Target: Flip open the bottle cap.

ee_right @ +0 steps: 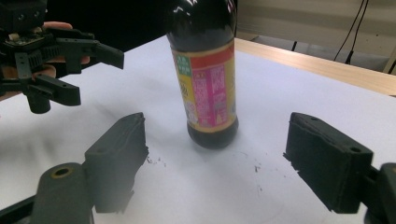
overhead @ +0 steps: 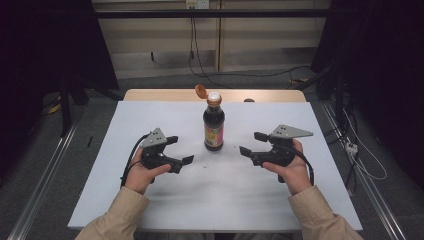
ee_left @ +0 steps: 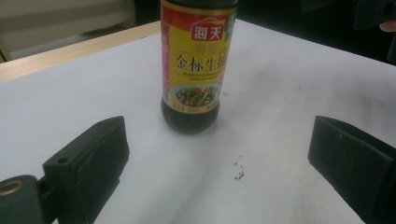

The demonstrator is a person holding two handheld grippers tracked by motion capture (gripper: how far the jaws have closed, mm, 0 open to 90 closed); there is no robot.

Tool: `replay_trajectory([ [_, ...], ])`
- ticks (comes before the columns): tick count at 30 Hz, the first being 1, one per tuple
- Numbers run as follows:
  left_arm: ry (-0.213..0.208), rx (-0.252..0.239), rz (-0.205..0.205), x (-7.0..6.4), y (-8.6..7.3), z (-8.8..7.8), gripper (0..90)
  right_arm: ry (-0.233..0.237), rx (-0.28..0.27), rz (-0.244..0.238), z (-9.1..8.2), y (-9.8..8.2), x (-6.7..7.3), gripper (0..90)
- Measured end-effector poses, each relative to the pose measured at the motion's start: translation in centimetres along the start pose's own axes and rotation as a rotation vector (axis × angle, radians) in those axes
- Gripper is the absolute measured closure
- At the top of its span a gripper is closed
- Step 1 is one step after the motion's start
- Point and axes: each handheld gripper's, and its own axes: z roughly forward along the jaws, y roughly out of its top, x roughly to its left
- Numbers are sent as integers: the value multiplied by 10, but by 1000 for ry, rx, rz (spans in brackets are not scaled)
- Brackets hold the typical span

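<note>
- left gripper (overhead: 181,150), at the left of the high view: its jaws stand apart with nothing between them, aimed inward at the bottle; the hand (overhead: 142,172) holds it low over the white sheet (overhead: 150,200).
- soy sauce bottle (overhead: 214,125): upright on the sheet, ahead of and between the two grippers, near both but touching neither. it is dark nearly to the neck, so it looks close to full.
- its orange flip cap (overhead: 201,91) hangs open, tipped to the side of the pale spout (overhead: 214,97); this shows from the high view, while both gripper views cut the bottle off above the label.
- the left gripper view gives the yellow label (ee_left: 196,65) with chinese print and a picture of vegetables, plus small dark specks (ee_left: 239,173) on the sheet just in front of the jaws.
- the right gripper view gives the label's other side (ee_right: 210,88), pink and yellow, and beyond it the left gripper (ee_right: 100,74) in its hand.
- right gripper (overhead: 250,144), at the right of the high view: jaws spread wide and empty, pointing at the bottle, hand (overhead: 292,170) behind it.
</note>
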Motion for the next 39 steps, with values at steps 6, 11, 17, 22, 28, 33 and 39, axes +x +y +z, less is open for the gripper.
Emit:
replay_trajectory([
  [6,8,9,2,1,-6,-6,48,-6,0,9,-6,-12,-2,201],
  [11,12,8,6,1,-10,-13,48,-17,3,10,-10,-20,-3,204],
  [17,21,14,14,2,-14,-20,48,-26,13,10,-14,-30,-4,204],
  [22,22,17,13,2,-17,-26,48,-34,13,15,-17,-37,-5,204],
  [28,28,18,16,2,-21,-33,48,-40,14,17,-22,-43,-7,204],
  [33,33,20,20,2,-25,-39,48,-47,17,22,-28,-52,-8,204],
  [39,41,25,15,3,-31,-46,49,-57,21,28,-36,-61,-10,204],
])
